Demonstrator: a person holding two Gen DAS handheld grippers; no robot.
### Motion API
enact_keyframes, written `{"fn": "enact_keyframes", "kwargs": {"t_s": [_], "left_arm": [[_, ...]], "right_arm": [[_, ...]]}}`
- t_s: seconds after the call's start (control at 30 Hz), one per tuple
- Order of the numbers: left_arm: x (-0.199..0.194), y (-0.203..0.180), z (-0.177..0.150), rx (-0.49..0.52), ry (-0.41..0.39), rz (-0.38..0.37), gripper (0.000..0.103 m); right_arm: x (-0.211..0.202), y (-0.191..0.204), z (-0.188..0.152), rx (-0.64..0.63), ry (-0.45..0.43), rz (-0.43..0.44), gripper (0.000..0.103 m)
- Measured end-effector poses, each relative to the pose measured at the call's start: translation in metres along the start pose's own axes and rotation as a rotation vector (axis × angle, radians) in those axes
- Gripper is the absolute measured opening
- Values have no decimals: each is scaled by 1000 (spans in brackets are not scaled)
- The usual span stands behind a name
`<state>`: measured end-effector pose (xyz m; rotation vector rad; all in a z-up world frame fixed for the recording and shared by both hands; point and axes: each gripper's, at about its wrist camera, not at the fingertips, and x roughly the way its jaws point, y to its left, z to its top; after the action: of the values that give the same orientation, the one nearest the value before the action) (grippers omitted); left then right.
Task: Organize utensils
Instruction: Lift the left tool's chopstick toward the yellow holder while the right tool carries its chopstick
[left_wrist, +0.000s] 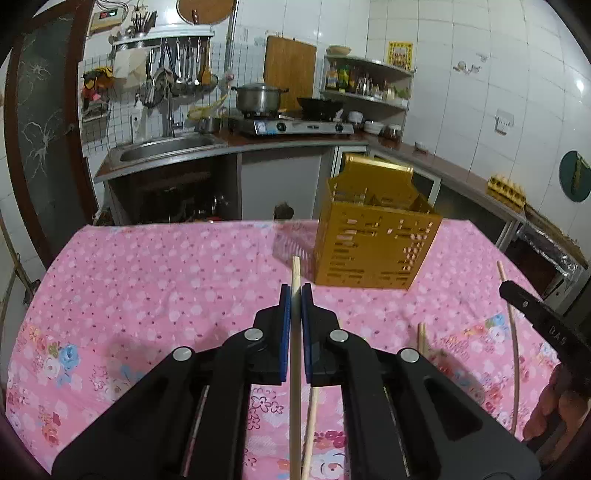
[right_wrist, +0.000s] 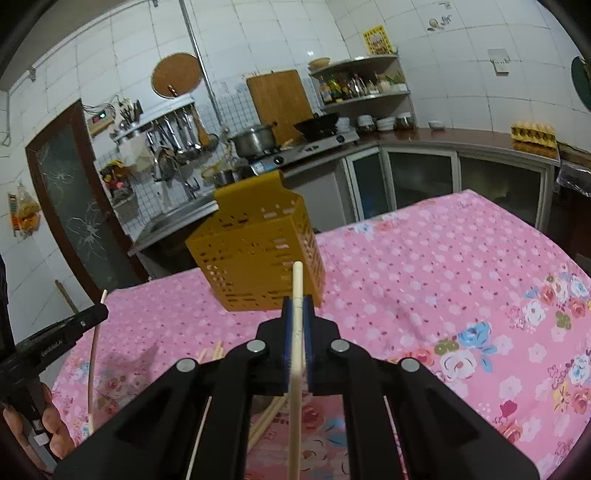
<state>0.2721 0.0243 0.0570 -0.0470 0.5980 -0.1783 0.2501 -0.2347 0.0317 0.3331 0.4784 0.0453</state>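
Observation:
My left gripper (left_wrist: 295, 290) is shut on a pale wooden chopstick (left_wrist: 295, 269) that sticks out ahead of its blue pads, above the pink floral tablecloth (left_wrist: 166, 277). A perforated yellow utensil holder (left_wrist: 373, 236) stands just beyond it, slightly right. In the right wrist view my right gripper (right_wrist: 297, 306) is shut on another chopstick (right_wrist: 297, 280), pointing at the yellow holder (right_wrist: 255, 258). Each gripper shows in the other's view, the right gripper (left_wrist: 508, 290) and the left gripper (right_wrist: 103, 312), each with its stick. Several loose chopsticks (right_wrist: 266, 417) lie on the cloth below.
Loose chopsticks (left_wrist: 421, 339) lie near the cloth's right side. A hand (left_wrist: 554, 406) holds the right tool. Behind the table's far edge run a sink (left_wrist: 166, 147), a stove with a pot (left_wrist: 258, 98) and a wok, and a counter with an egg tray (left_wrist: 506, 190).

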Motion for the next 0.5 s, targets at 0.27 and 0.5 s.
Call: {"fn": "enact_keyframes", "kwargs": {"t_s": [0.27,0.5], "left_arm": [[-25,-4,16,-21,-99,-19,4],[-30,-11,31,-13,-147,-36,4]], "right_arm": [[-14,3,12,-20,-55,39,6],[-20,4,21,-32,-84,52,6]]}}
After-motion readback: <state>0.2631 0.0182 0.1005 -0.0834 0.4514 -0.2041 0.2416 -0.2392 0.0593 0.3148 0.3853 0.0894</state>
